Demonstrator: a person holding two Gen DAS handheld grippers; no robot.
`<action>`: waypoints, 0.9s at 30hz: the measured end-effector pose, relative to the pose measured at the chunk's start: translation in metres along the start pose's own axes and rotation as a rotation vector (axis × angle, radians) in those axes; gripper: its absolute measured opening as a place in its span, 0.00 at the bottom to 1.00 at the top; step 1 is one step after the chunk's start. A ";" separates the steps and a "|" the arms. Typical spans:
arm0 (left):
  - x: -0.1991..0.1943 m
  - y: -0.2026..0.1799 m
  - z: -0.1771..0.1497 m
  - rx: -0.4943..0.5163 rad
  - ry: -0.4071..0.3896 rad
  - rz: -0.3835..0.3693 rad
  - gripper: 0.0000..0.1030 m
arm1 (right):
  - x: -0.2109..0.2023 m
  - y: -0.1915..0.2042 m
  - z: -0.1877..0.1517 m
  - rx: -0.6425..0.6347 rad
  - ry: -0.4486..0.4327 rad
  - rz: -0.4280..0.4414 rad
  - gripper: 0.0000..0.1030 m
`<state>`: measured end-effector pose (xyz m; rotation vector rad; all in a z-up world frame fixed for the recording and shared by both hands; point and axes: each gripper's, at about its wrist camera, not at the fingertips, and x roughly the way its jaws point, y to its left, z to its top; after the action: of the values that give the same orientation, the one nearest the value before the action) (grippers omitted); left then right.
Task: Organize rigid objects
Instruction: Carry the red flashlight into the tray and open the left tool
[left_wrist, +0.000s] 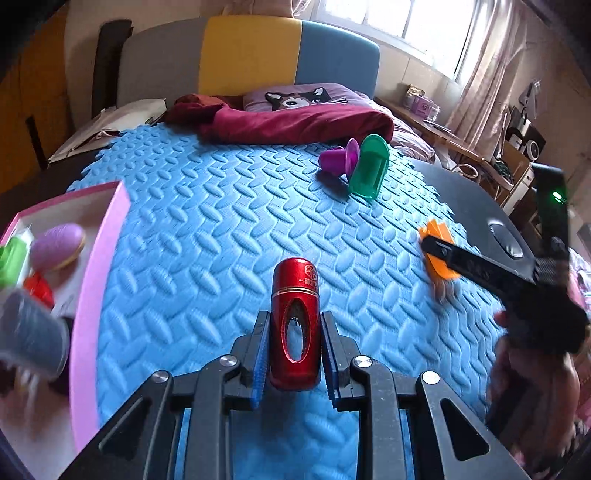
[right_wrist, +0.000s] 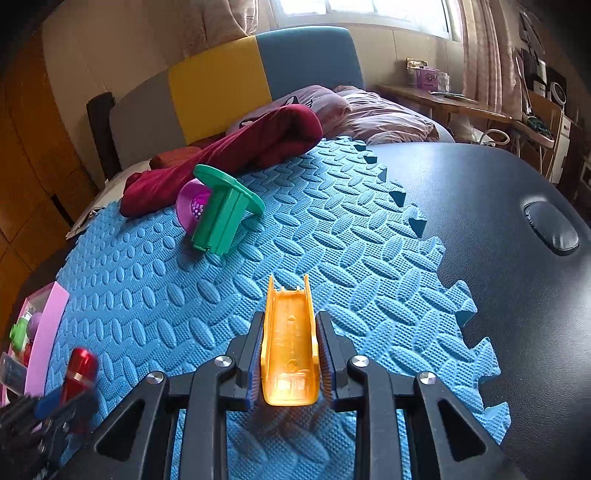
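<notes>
While each claw grips one piece (two held), two toys (left_wrist: 354, 164) loose.

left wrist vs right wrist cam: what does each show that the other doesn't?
Left wrist only: the inside of the pink box up close, with a lilac oval piece in it, and the hand carrying the right gripper.

Right wrist only: the orange chute piece from its open side, clamped in the right gripper's jaws, and much more of the black tabletop.

Both: the blue foam mat, the green piece beside the purple cup, the maroon cloth, and the red metal cylinder held in the left gripper.
</notes>
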<state>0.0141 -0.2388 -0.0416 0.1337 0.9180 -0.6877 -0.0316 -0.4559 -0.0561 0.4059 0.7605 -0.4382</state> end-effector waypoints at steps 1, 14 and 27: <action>-0.004 0.001 -0.003 -0.002 -0.003 -0.005 0.25 | 0.000 0.000 0.000 -0.001 0.000 -0.001 0.25; -0.073 0.034 -0.041 -0.022 -0.059 -0.007 0.25 | -0.002 0.003 0.000 -0.018 -0.002 -0.020 0.25; -0.124 0.108 -0.078 -0.131 -0.097 0.102 0.25 | -0.002 0.010 -0.001 -0.055 -0.006 -0.045 0.25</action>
<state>-0.0257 -0.0639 -0.0130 0.0307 0.8547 -0.5334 -0.0285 -0.4467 -0.0531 0.3363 0.7750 -0.4599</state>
